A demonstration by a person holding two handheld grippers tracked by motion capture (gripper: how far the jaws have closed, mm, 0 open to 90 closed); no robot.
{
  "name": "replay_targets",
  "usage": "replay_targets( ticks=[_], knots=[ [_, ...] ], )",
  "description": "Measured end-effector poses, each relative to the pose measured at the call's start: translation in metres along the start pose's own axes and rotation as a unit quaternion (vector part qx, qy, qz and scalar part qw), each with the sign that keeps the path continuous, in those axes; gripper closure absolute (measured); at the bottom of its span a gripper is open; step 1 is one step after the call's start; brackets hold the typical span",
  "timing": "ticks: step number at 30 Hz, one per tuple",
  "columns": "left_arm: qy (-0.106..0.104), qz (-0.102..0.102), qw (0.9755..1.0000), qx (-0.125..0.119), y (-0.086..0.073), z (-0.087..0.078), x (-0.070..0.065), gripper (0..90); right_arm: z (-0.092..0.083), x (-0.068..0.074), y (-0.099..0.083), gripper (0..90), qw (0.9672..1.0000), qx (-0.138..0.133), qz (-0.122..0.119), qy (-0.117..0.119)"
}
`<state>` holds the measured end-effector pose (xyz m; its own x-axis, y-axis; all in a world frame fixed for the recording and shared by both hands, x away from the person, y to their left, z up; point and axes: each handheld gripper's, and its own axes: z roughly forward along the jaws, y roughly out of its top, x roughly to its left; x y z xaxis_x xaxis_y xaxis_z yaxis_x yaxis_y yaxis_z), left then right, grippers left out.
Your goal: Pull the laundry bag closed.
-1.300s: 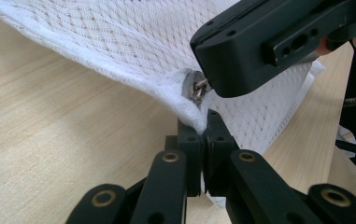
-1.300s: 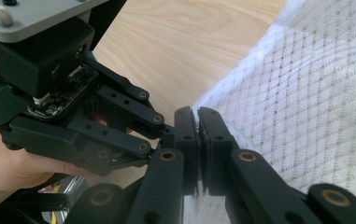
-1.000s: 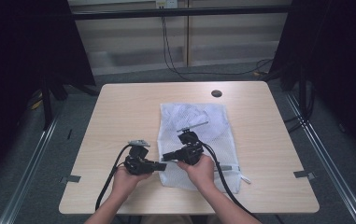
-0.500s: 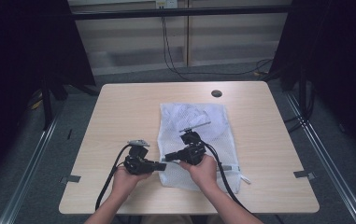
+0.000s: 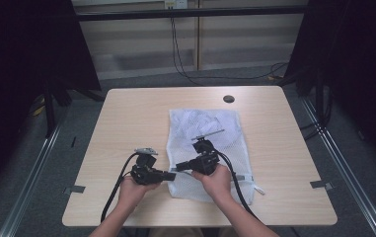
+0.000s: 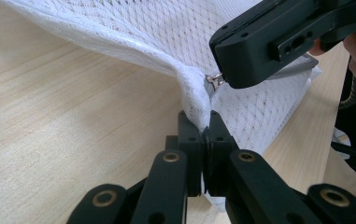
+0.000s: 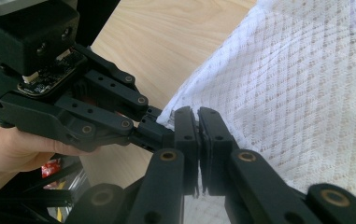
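A white mesh laundry bag (image 5: 210,123) lies flat on the wooden table (image 5: 126,118), right of centre. My left gripper (image 5: 172,174) comes in from the left at the bag's near left edge. In the left gripper view, its jaws are shut on a raised fold of the mesh bag (image 6: 157,42) beside the zipper end. My right gripper (image 5: 178,167) points left over the bag and meets the left one tip to tip. Its jaws are shut on the small metal zipper pull (image 6: 214,80), which pokes out at their tip. The right gripper view shows the shut right gripper (image 7: 199,116) at the bag's edge (image 7: 306,93).
A round black grommet (image 5: 229,98) sits near the table's far edge. Cables trail from both grippers toward the front edge. A bag cord (image 5: 257,187) lies at the near right corner of the bag. Bare tabletop lies left and right of the bag.
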<state>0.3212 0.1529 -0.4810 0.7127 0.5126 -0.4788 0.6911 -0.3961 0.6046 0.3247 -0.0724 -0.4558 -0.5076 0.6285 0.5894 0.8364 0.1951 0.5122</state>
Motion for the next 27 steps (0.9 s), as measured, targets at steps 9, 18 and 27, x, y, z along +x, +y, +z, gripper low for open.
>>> replay_targets(
  ticks=[9,18,27],
  knots=[
    [-0.003,-0.001,1.0,-0.001,0.0002,-0.0007,0.0003,88.3,-0.0027,-0.0024,-0.0017,87.1,1.0,0.0,0.002,-0.001],
    [-0.002,-0.005,1.0,-0.006,-0.0001,-0.0023,0.0016,88.4,-0.0063,-0.0065,-0.0031,87.1,1.0,0.001,0.003,-0.005],
    [-0.004,-0.007,1.0,-0.005,0.0,-0.0023,0.0017,88.3,-0.009,-0.0073,-0.0049,87.0,1.0,0.0,0.001,-0.006]
  ],
)
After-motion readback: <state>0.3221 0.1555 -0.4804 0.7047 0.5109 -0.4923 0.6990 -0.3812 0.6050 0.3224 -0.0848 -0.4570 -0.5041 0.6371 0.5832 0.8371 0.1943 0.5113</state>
